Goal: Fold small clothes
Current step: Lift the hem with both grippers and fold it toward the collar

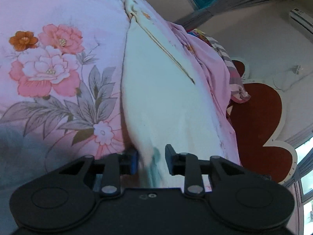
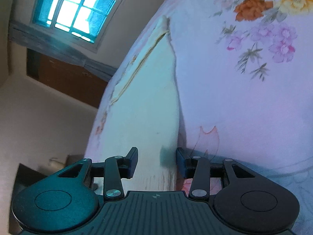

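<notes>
Both my left gripper and right gripper straddle the white garment on the flowered bedsheet, jaws parted, not yet pinching; next, I judge, close and fold

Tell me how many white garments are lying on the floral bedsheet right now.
1. The white garment lies flat on the floral bedsheet, its near end between the fingers of each gripper; more clothes may lie outside both views.
</notes>
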